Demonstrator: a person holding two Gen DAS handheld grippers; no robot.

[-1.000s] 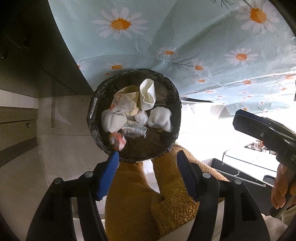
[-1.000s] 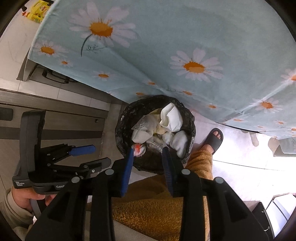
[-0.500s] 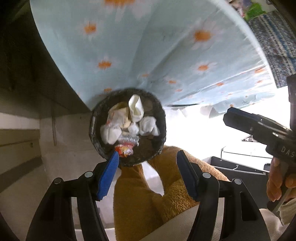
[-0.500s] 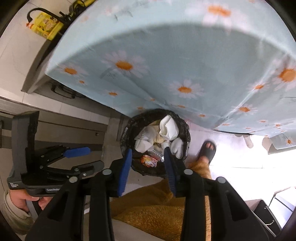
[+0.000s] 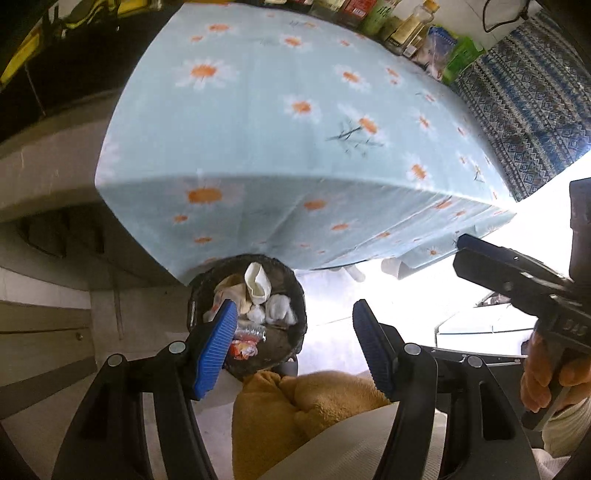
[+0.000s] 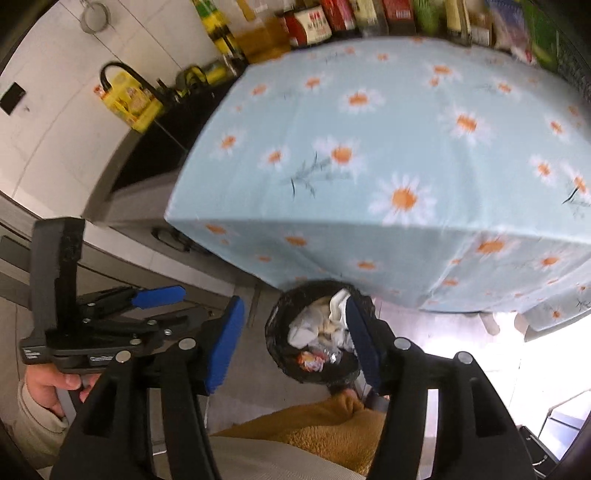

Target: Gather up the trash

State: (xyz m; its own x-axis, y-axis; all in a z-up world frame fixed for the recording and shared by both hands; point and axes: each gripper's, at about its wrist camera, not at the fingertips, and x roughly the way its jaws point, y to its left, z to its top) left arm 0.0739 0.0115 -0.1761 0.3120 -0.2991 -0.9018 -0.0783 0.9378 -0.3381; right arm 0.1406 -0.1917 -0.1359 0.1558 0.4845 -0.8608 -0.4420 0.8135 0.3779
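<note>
A round black-lined trash bin (image 5: 295,295) stands on the floor at the table's front corner, holding white crumpled paper (image 5: 256,282) and a red-orange wrapper (image 5: 242,349). It also shows in the right wrist view (image 6: 280,332), with the wrapper (image 6: 310,361) inside. My left gripper (image 5: 295,343) is open and empty, high above the bin. My right gripper (image 6: 295,339) is open and empty, also above the bin. Each gripper shows in the other's view: the right (image 5: 517,288), the left (image 6: 110,317).
A table with a light blue daisy cloth (image 5: 295,129) (image 6: 388,147) fills the middle. Bottles and packets (image 6: 314,26) line its far edge. Grey cabinets (image 6: 110,266) stand left. The person's mustard-coloured legs (image 5: 306,406) are below.
Both grippers have risen and tilted up, so the bin looks smaller and the tabletop has come into view. The right gripper's jaws have opened wider. The red wrapper lies in the bin.
</note>
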